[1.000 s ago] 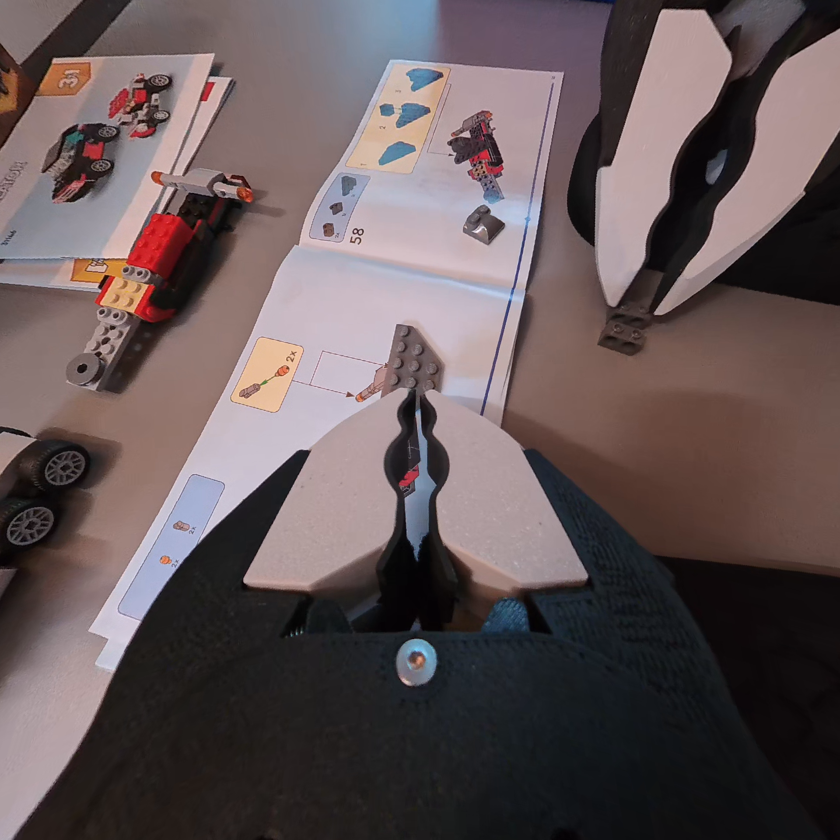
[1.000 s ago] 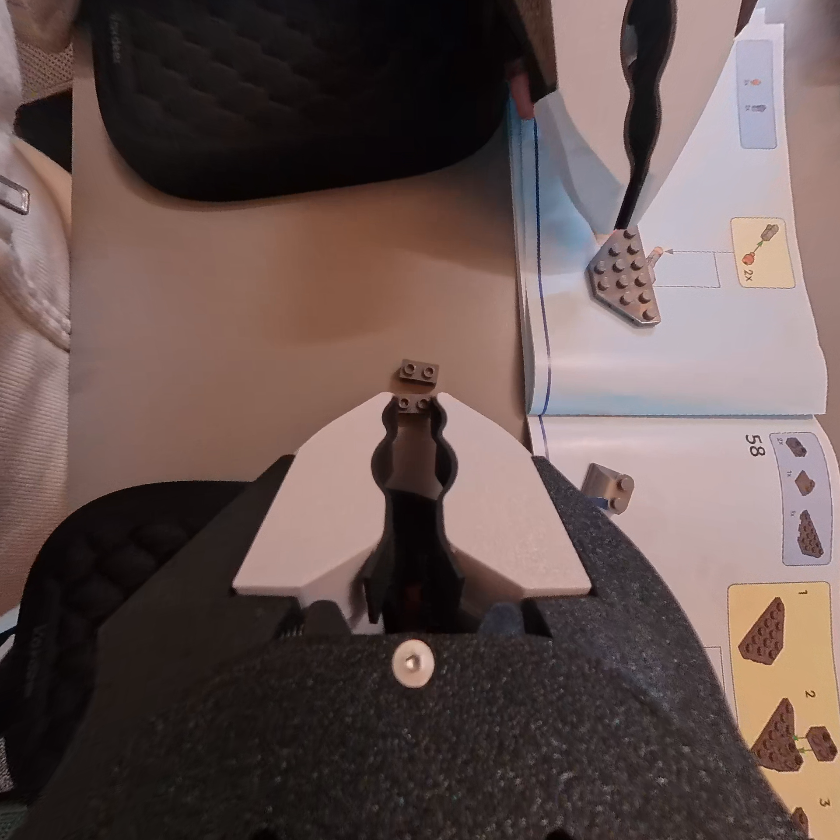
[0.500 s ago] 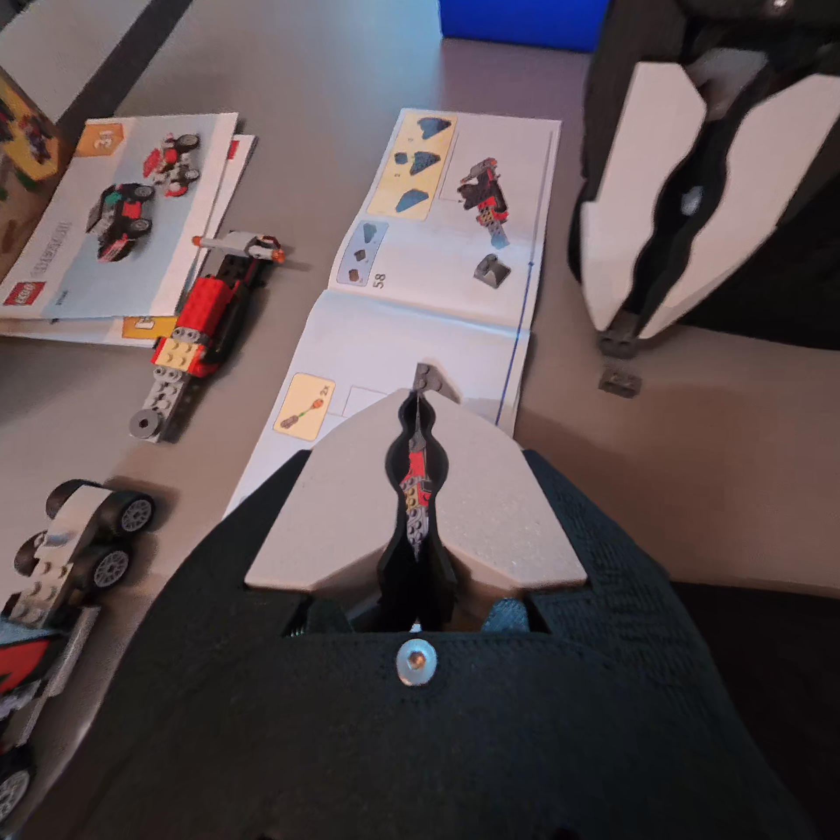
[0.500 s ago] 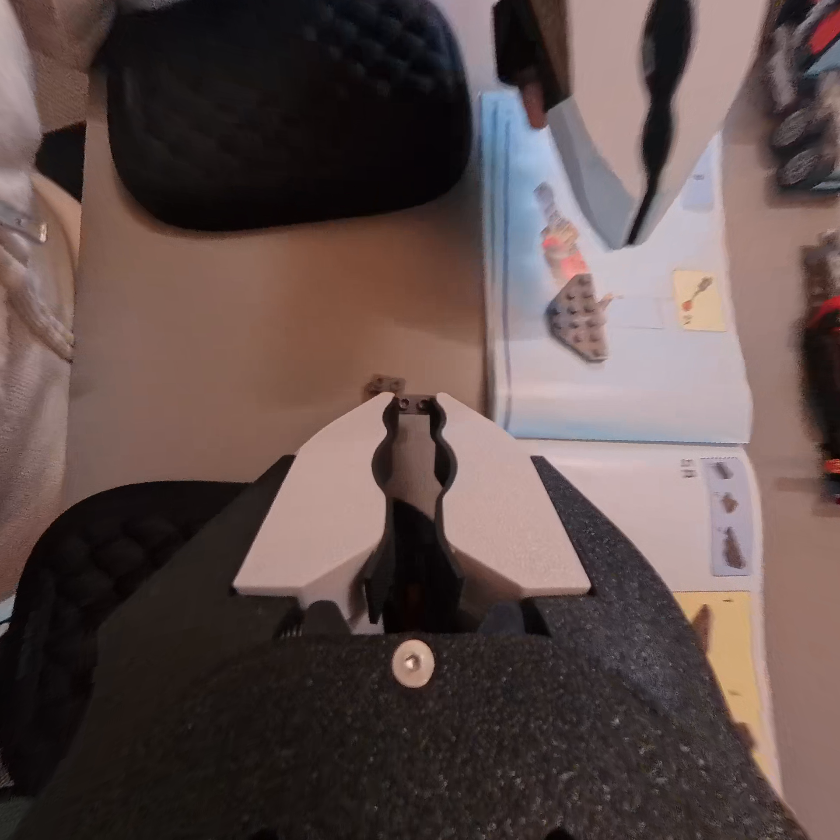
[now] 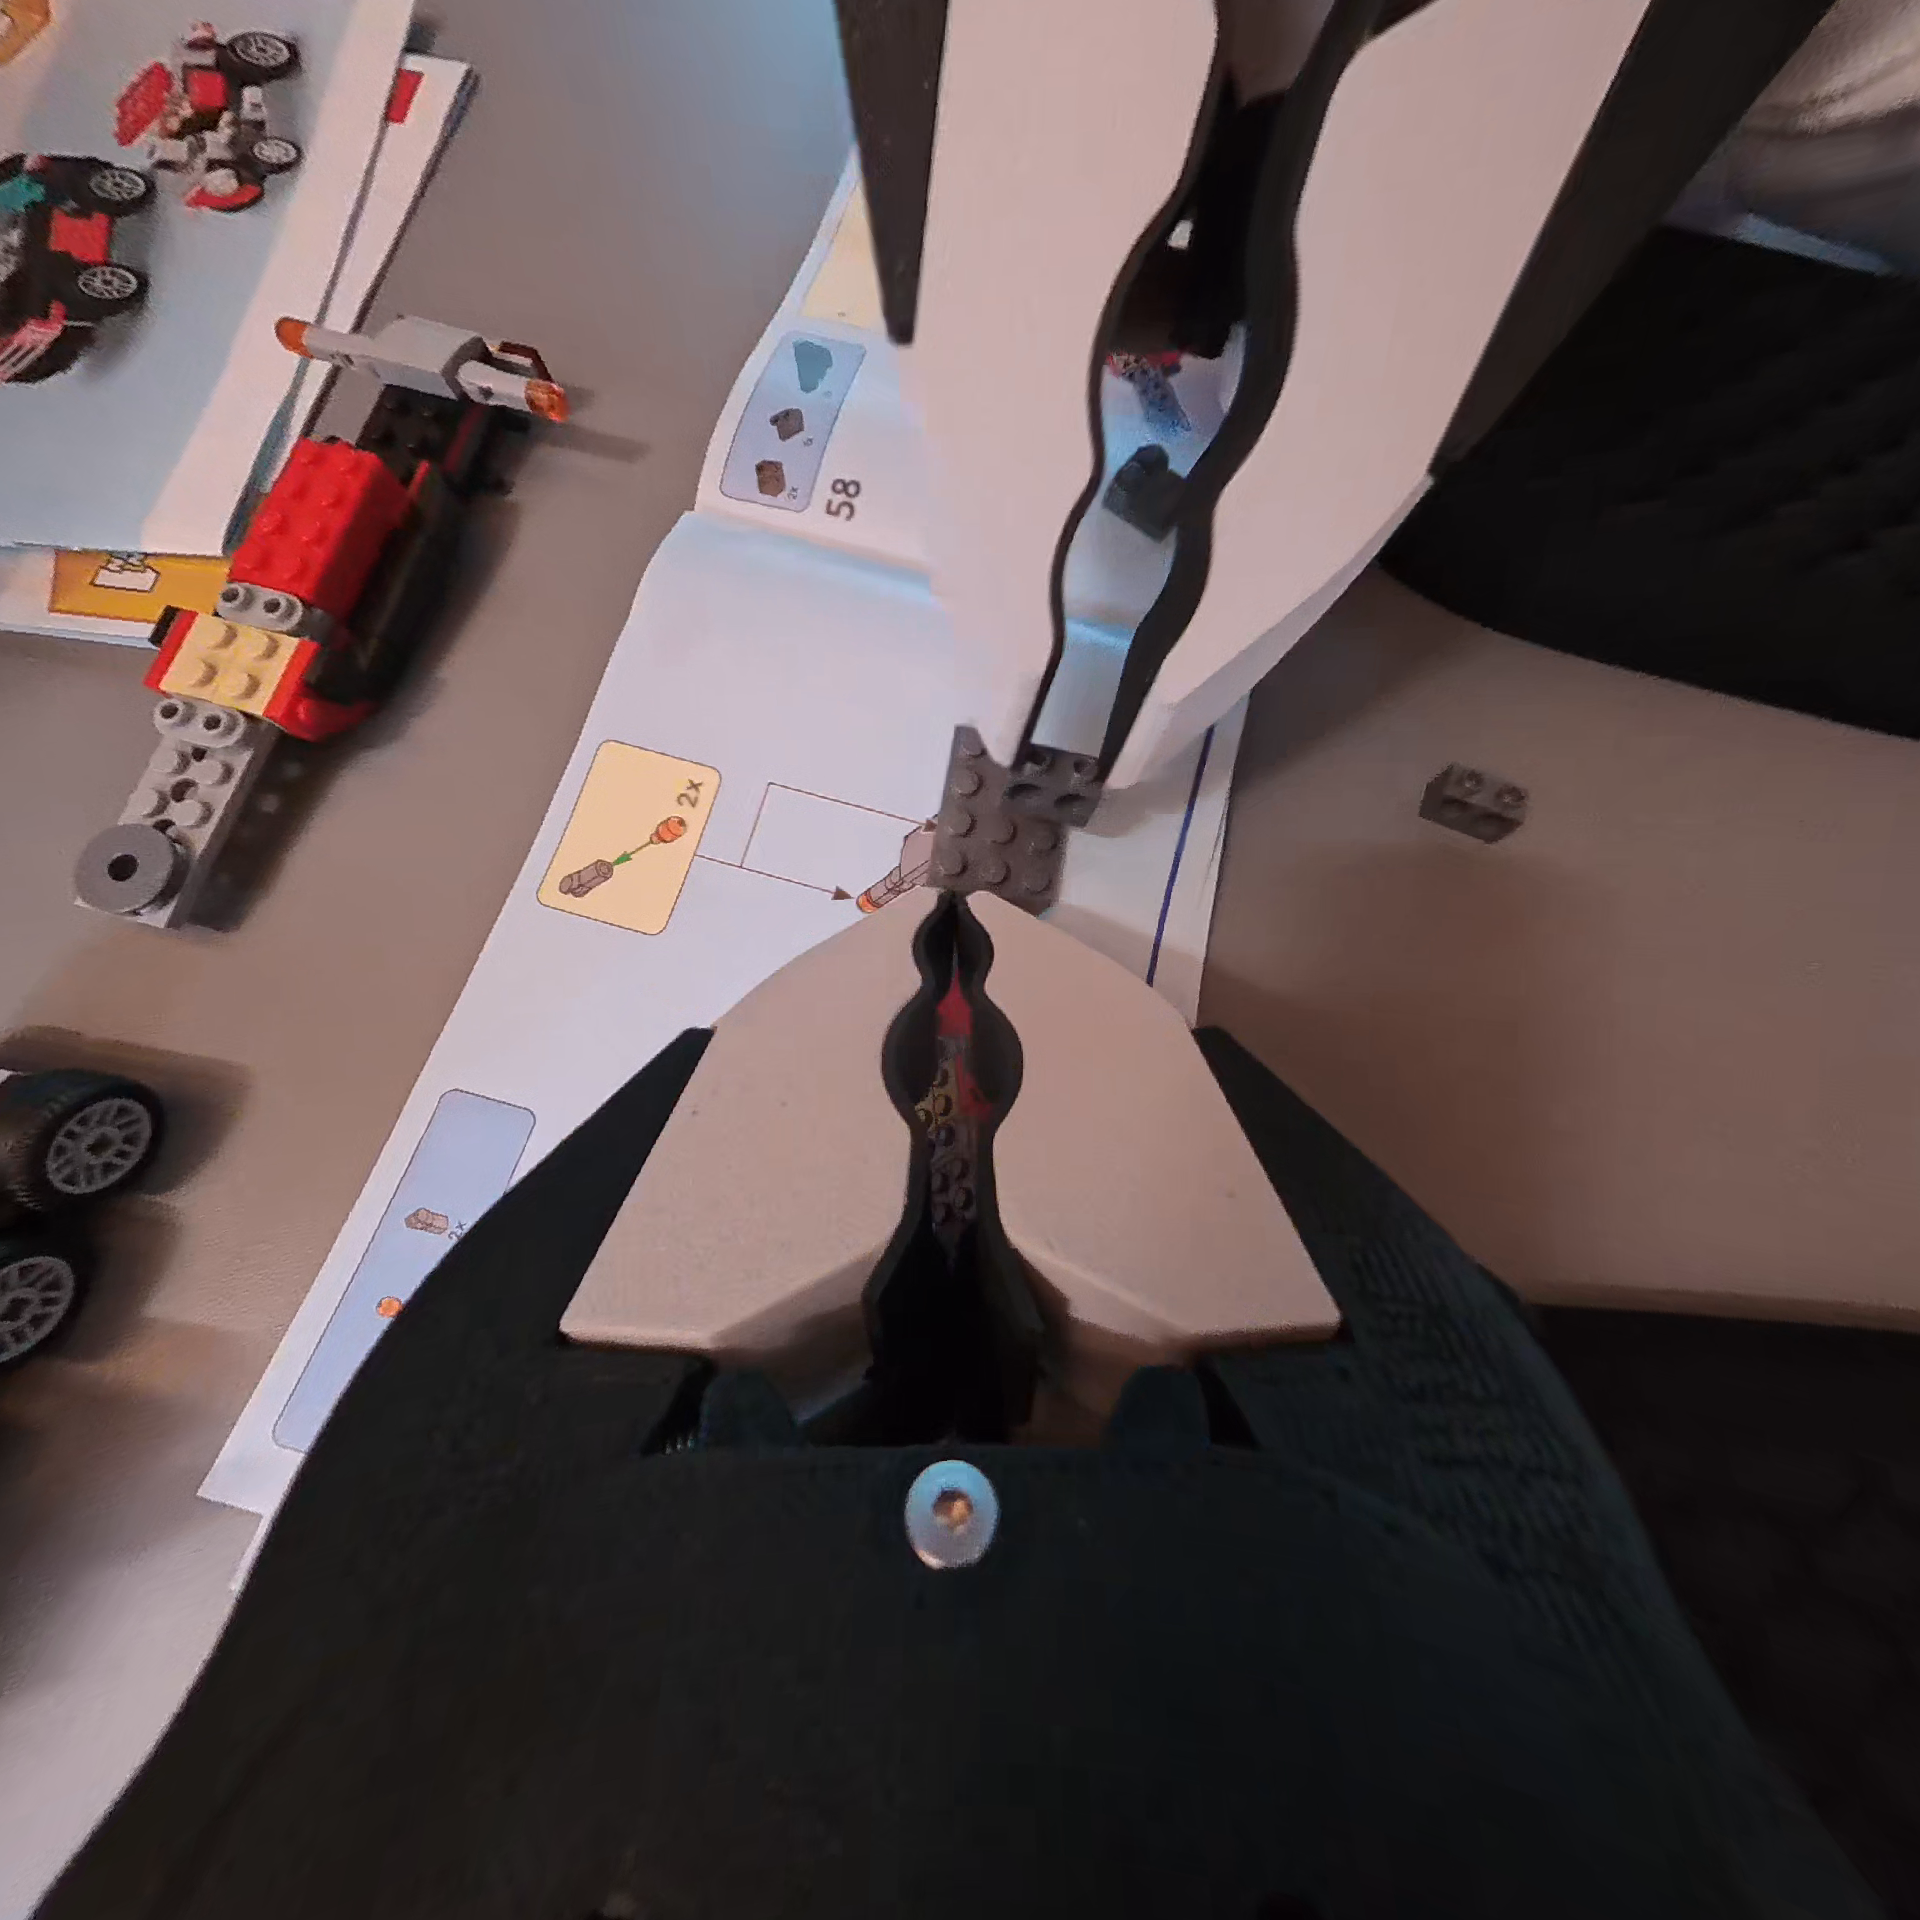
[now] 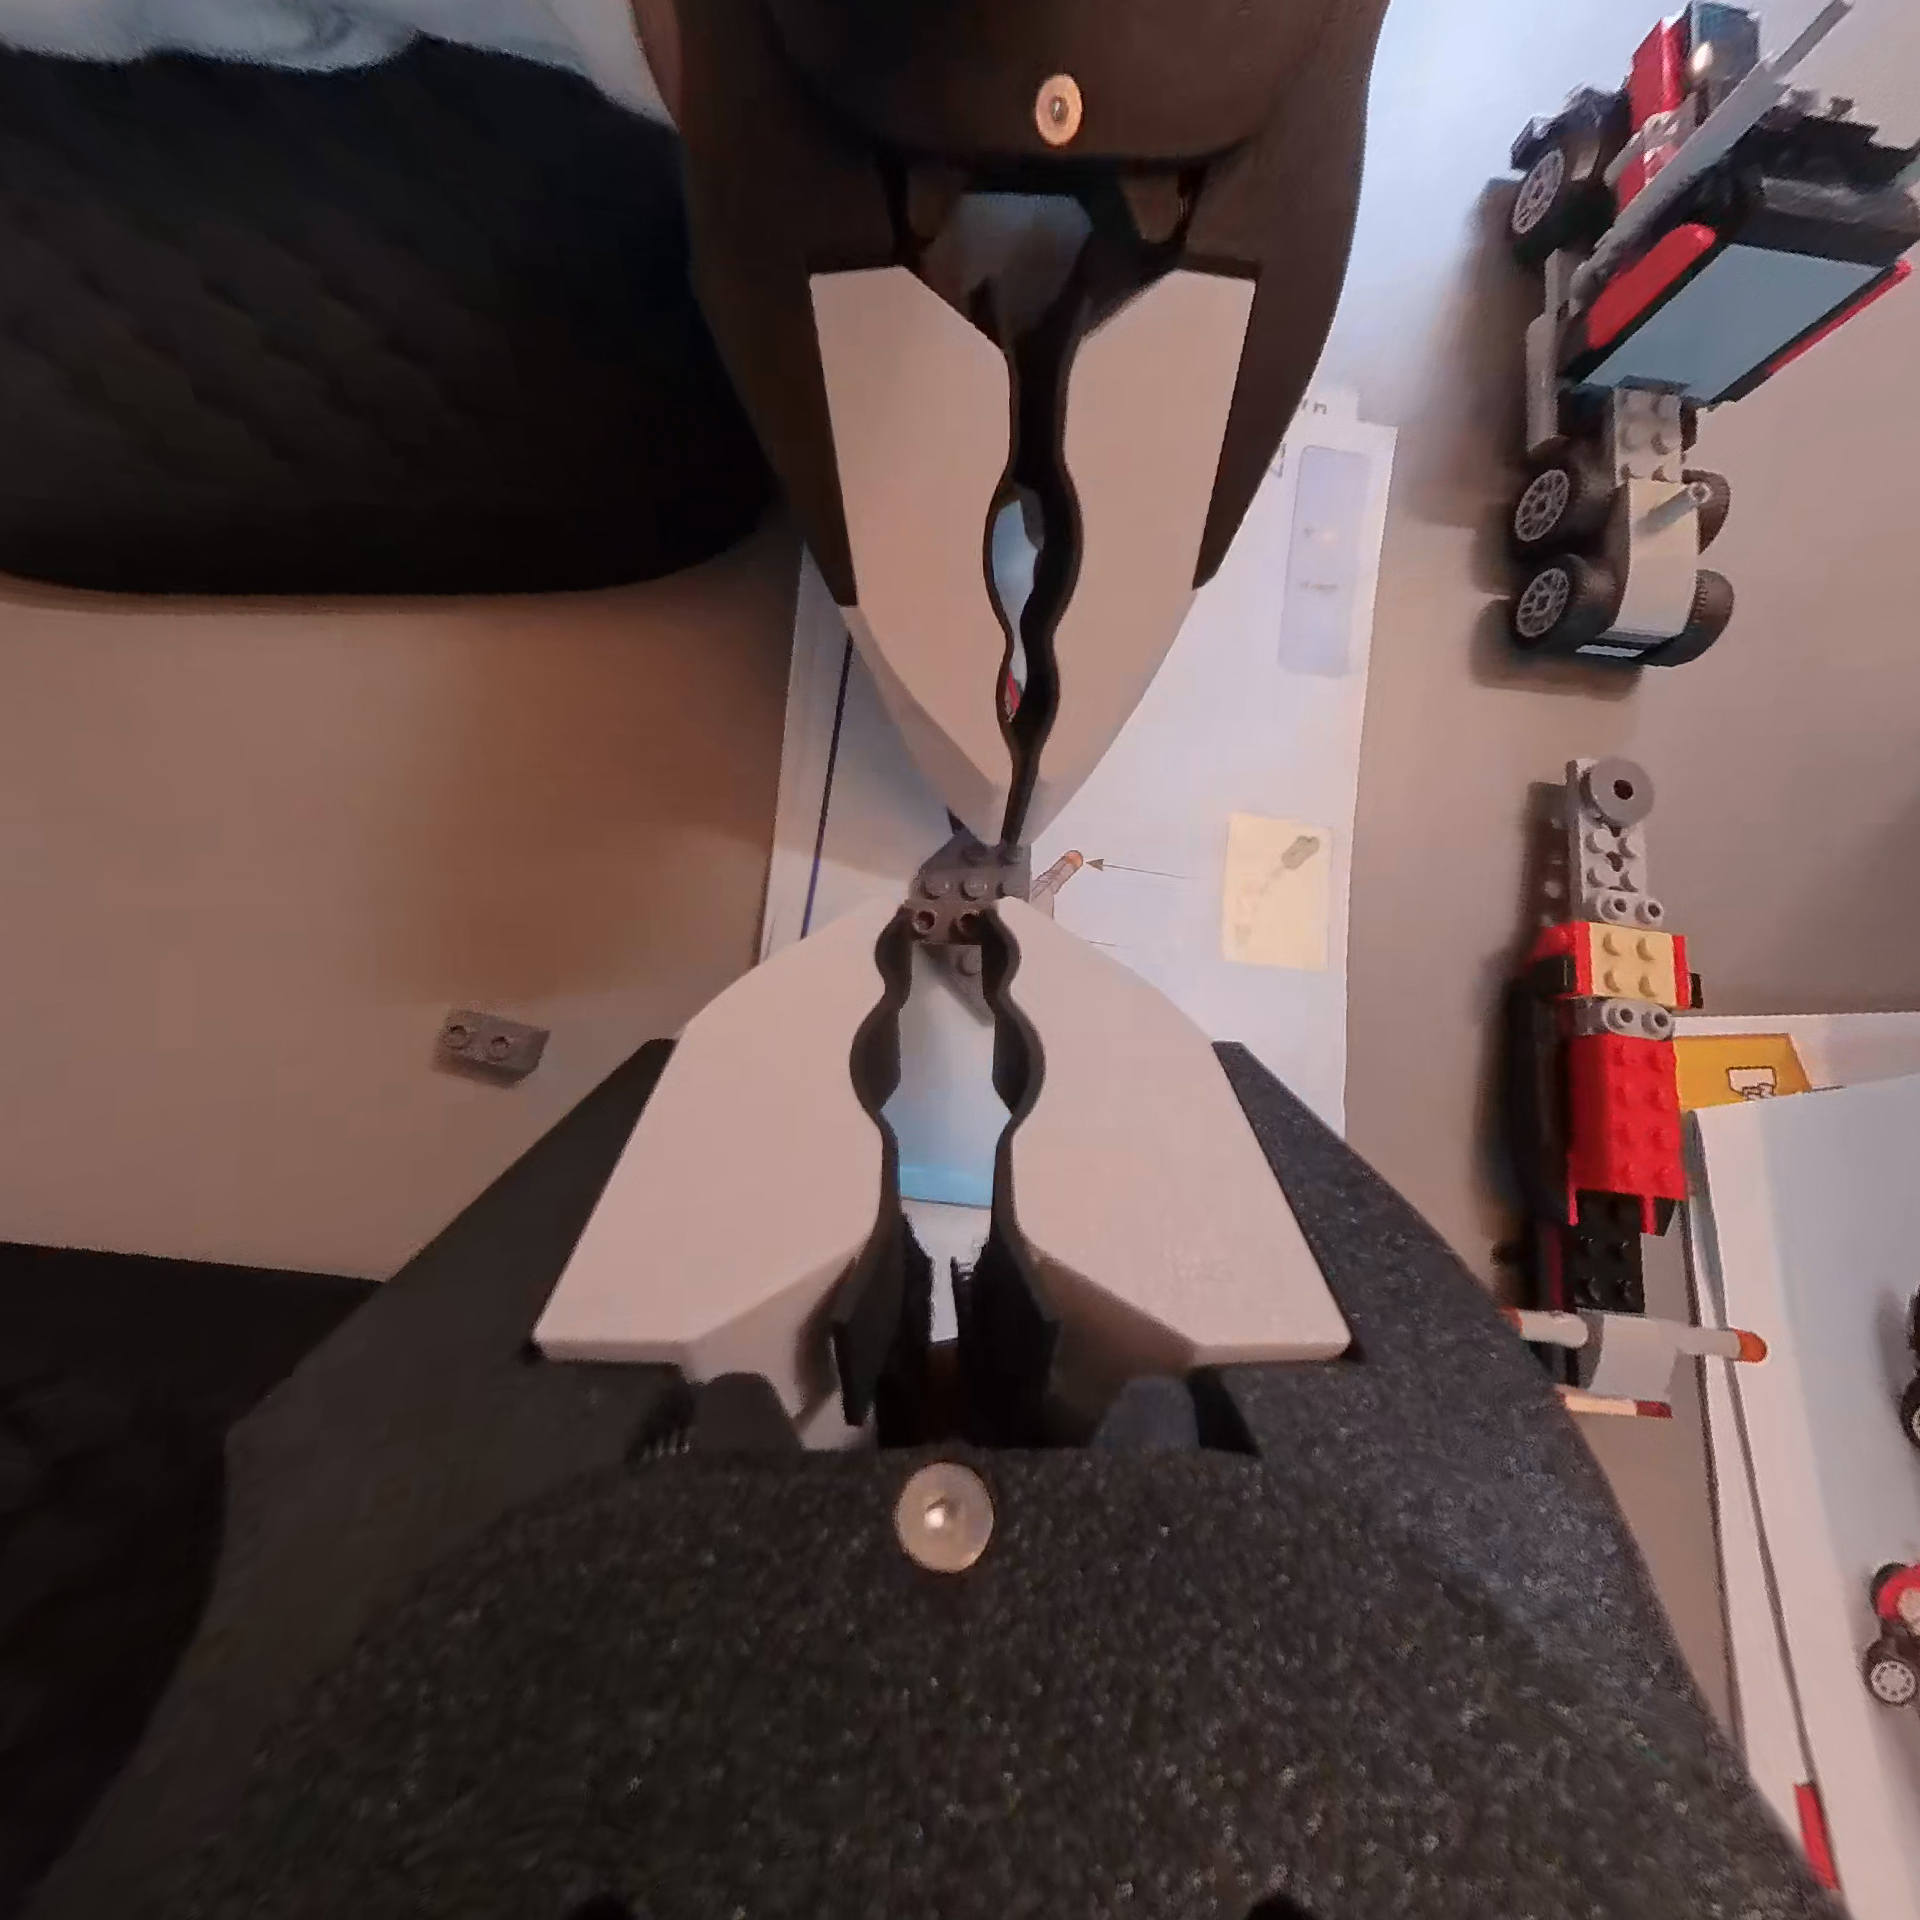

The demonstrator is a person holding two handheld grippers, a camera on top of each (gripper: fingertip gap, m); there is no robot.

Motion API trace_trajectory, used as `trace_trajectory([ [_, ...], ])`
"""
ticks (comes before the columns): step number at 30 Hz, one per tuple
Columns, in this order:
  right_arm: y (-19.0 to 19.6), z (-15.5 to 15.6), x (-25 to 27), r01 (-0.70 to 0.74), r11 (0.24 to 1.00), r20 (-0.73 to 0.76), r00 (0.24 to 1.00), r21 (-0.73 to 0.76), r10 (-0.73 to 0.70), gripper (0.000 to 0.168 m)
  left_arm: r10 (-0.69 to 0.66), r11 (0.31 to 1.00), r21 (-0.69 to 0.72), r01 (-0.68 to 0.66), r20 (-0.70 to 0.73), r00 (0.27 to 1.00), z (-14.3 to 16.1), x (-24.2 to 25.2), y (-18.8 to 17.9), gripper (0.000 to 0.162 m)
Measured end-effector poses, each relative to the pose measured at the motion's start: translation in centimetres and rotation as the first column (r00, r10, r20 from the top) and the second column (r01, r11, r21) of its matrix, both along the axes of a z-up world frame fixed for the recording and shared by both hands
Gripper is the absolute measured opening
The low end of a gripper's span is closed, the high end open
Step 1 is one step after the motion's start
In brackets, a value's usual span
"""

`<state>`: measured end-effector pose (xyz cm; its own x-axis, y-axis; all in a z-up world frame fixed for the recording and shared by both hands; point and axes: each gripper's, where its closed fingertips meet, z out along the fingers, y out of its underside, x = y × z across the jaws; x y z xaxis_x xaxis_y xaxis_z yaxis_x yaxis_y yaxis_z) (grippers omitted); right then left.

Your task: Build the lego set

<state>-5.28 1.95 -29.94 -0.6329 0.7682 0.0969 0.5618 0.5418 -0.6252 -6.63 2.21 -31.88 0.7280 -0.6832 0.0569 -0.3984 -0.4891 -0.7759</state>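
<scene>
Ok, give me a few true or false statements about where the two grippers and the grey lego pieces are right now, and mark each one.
1. The left gripper is shut on the grey plate. True.
2. The right gripper is empty. False: it is shut on a small dark grey brick, held at the plate's edge.
3. Another small grey brick lies loose on the table. True.
4. The red model sits on top of the open instruction booklet. False: it lies on the table beside it.
5. The two grippers meet over the booklet. True.
</scene>
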Motion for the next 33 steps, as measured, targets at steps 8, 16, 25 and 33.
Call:
trace_trajectory([
  [8,0.1,-1.2,0.0,-0.038,0.997,0.097,0.995,0.063,0.031,0.012,0.000,1.000,-0.003,0.000,-0.015,1.000,-0.2,0.0,0.0,0.000],
  [16,0.1,-1.4,-0.2,-0.021,0.998,0.128,0.992,0.064,0.013,0.012,0.002,1.000,-0.021,-0.003,-0.021,1.000,-0.5,0.0,0.0,0.000],
  [25,0.3,-1.5,-0.1,0.001,0.994,0.191,0.981,0.109,-0.022,0.012,0.003,1.000,-0.022,-0.003,-0.019,1.000,-0.5,0.0,0.0,0.000],
  [33,0.1,-1.6,-0.4,0.045,0.995,0.200,0.978,0.085,-0.061,0.013,0.008,0.999,-0.032,-0.008,-0.006,1.000,-0.6,0.0,0.0,0.000],
])
